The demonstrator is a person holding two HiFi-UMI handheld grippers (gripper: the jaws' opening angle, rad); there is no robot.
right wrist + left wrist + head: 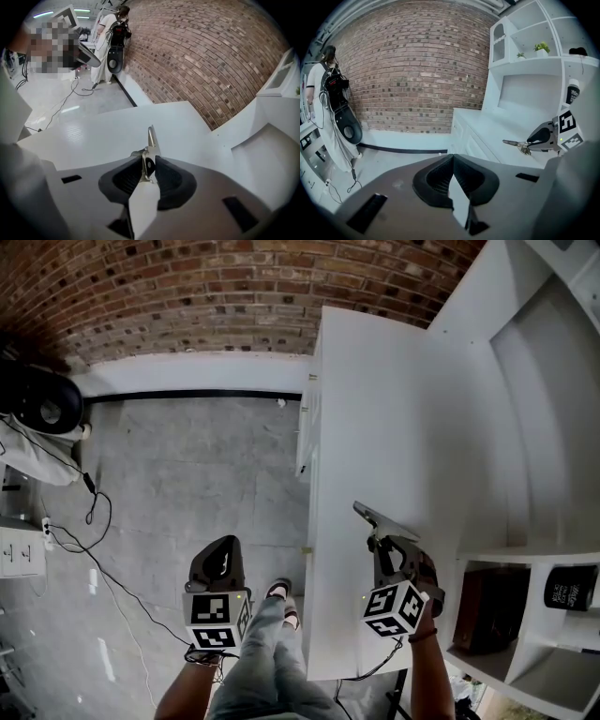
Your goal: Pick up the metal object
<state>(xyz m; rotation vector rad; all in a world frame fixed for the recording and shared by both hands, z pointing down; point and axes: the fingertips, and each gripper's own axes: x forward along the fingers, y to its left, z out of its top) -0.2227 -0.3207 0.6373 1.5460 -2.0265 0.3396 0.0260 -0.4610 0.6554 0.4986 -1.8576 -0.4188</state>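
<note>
Pinching the metal object (150, 143) between its two dark pads, the right gripper (149, 165) holds it over the white counter (375, 409), near the counter's front part. The jaws are pressed onto the lower end of the object, so its narrow silver tip stands out past them and points toward the brick wall (201, 56). This grip looks chosen for the flat shape of the piece: the pads meet its broad sides, where it is less likely to slip or turn.

From the left gripper view the object seems to hang a little above the counter, not touching it — so the pick-up is probably done or almost done, though the gap under it is hard to judge.

The left gripper (220, 554) hangs low beside the person's leg, over the grey floor (187, 474) and well apart from the counter. Its jaws are pressed together at the tips with nothing between them. It appears to be parked there on purpose, out of the way, because one gripper is enough for so small a thing.
</note>
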